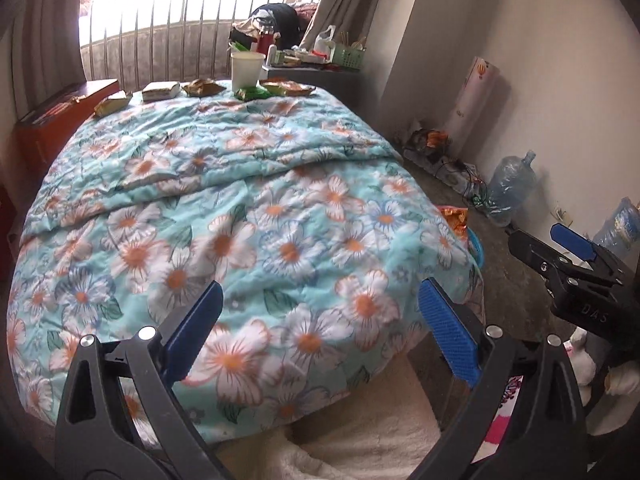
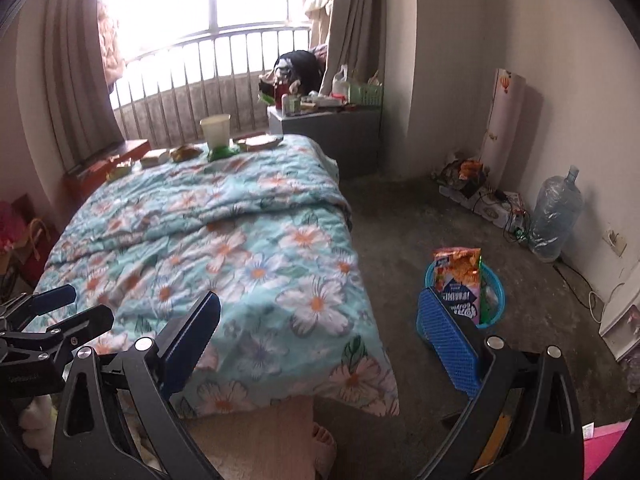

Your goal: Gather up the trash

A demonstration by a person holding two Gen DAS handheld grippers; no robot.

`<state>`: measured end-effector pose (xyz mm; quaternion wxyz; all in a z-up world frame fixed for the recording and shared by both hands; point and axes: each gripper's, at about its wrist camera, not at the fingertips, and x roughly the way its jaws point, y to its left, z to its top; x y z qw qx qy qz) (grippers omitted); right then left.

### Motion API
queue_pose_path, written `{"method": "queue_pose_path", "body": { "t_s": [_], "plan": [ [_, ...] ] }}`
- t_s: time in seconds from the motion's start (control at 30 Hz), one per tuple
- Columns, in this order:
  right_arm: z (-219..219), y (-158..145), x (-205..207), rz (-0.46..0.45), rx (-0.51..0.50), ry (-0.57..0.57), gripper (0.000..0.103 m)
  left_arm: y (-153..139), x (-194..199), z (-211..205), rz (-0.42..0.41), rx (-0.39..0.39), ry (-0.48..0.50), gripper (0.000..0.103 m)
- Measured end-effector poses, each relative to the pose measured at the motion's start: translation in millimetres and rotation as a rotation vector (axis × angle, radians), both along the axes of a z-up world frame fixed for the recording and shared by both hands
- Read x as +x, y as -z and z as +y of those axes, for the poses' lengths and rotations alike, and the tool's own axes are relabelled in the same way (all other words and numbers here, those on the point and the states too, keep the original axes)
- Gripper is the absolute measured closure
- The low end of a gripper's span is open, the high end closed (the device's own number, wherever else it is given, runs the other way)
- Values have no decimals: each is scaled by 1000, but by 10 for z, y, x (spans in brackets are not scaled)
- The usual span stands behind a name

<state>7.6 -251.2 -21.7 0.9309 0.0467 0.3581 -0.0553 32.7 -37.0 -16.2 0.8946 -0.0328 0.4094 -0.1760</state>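
Note:
Trash lies in a row at the far end of the floral bed (image 1: 240,208): a white paper cup (image 1: 247,71) (image 2: 216,131), a green wrapper (image 1: 251,93) (image 2: 222,153), and several yellowish snack packets (image 1: 203,87) (image 2: 185,153). On the floor to the right of the bed stands a blue basket (image 2: 494,300) with snack bags (image 2: 458,266) in it. My left gripper (image 1: 320,332) hovers open over the near end of the bed, nothing between its fingers. My right gripper (image 2: 320,336) is open and empty too, over the bed's near right corner. Each shows at the edge of the other's view.
A grey bedside cabinet (image 2: 328,136) crowded with bottles and a green box stands beyond the bed. Along the right wall are a rolled mat (image 2: 504,120), power strips with cables (image 2: 488,204) and a large water bottle (image 2: 556,216). A red box (image 1: 60,116) borders the bed's left.

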Motion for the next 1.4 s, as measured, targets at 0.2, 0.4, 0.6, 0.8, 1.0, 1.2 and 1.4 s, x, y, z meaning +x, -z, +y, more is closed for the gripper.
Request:
{"method": "queue_pose_path", "body": {
  "t_s": [0.2, 0.4, 0.6, 0.8, 1.0, 1.2, 1.4],
  "plan": [
    [73, 199, -37, 143, -80, 21, 7, 38, 134, 3, 7, 103, -84, 9],
    [20, 206, -56, 175, -126, 79, 7, -98, 216, -60, -11, 125, -113, 9],
    [-69, 205, -80, 169, -107, 107, 7, -93, 246, -141, 15, 162, -132, 9],
    [-83, 222, -90, 177, -114, 102, 7, -90, 229, -184, 51, 151, -130, 9],
    [-96, 217, -96, 175, -112, 106, 7, -105, 210, -216, 51, 153, -127, 9],
    [-97, 214, -94, 177, -115, 109, 7, -139, 194, -245, 45, 147, -115, 9],
    [-107, 203, -105, 179, -125, 109, 7, -161, 203, -250, 51, 143, -121, 9]
  ]
}}
